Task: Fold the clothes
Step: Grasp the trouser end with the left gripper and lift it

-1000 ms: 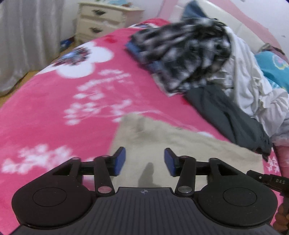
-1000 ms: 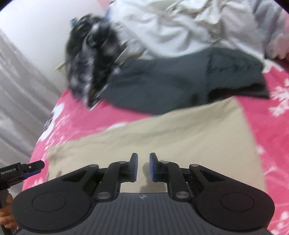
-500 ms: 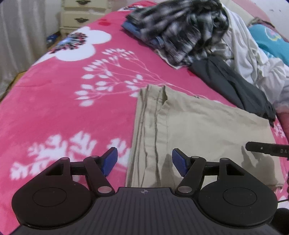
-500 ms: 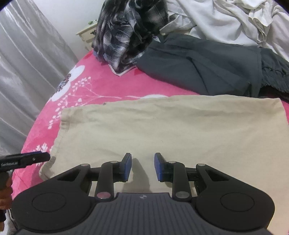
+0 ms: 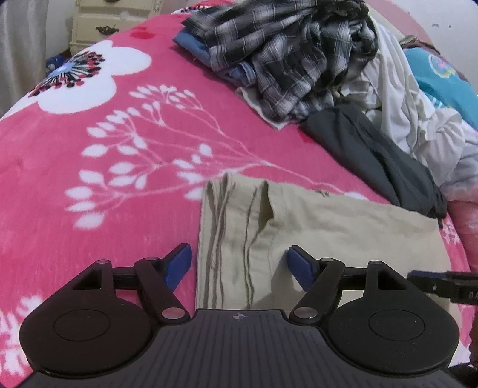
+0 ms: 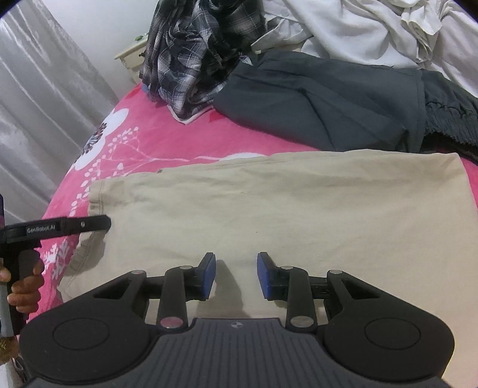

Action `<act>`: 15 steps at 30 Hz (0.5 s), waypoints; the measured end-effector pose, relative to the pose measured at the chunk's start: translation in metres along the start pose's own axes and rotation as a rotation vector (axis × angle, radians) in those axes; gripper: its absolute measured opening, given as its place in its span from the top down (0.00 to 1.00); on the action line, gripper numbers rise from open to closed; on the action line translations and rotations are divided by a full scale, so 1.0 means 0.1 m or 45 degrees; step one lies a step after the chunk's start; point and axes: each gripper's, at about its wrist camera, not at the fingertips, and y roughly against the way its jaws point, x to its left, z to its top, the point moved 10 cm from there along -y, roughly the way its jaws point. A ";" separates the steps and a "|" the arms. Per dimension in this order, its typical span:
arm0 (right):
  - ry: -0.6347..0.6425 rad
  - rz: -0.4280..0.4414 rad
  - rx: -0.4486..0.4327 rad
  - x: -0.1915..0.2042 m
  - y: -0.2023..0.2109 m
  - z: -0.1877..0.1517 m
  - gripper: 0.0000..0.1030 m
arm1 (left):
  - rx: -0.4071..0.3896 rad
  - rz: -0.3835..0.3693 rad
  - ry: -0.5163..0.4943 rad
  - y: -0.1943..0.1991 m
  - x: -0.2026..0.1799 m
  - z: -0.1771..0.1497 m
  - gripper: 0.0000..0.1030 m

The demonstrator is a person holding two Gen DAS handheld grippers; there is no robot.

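Observation:
A beige folded garment (image 5: 328,232) lies flat on the pink floral blanket (image 5: 119,149); it also shows in the right wrist view (image 6: 283,209). My left gripper (image 5: 239,265) is wide open and empty, hovering over the garment's creased left edge. My right gripper (image 6: 236,274) is open and empty over the garment's near middle. The left gripper's body (image 6: 59,226) shows at the left of the right wrist view, by the garment's left edge.
A plaid shirt (image 5: 283,59) lies heaped on blue clothes at the back. A dark grey garment (image 6: 328,101) lies just beyond the beige one. White clothes (image 6: 358,29) pile behind it. A cream nightstand (image 5: 113,21) stands past the bed.
Both grippers have opened wider and drawn back toward me from the garment. The left view has swung down onto the garment's creased left edge.

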 end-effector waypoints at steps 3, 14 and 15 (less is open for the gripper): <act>-0.011 0.002 -0.003 -0.01 -0.01 0.00 0.68 | 0.007 -0.061 0.051 -0.03 0.00 -0.03 0.25; -0.036 0.035 -0.030 -0.03 -0.01 0.03 0.68 | 0.145 -0.255 0.213 0.15 -0.10 -0.44 0.25; -0.030 0.037 -0.032 -0.02 -0.01 0.04 0.68 | 0.137 -0.235 0.273 0.15 -0.07 -0.43 0.31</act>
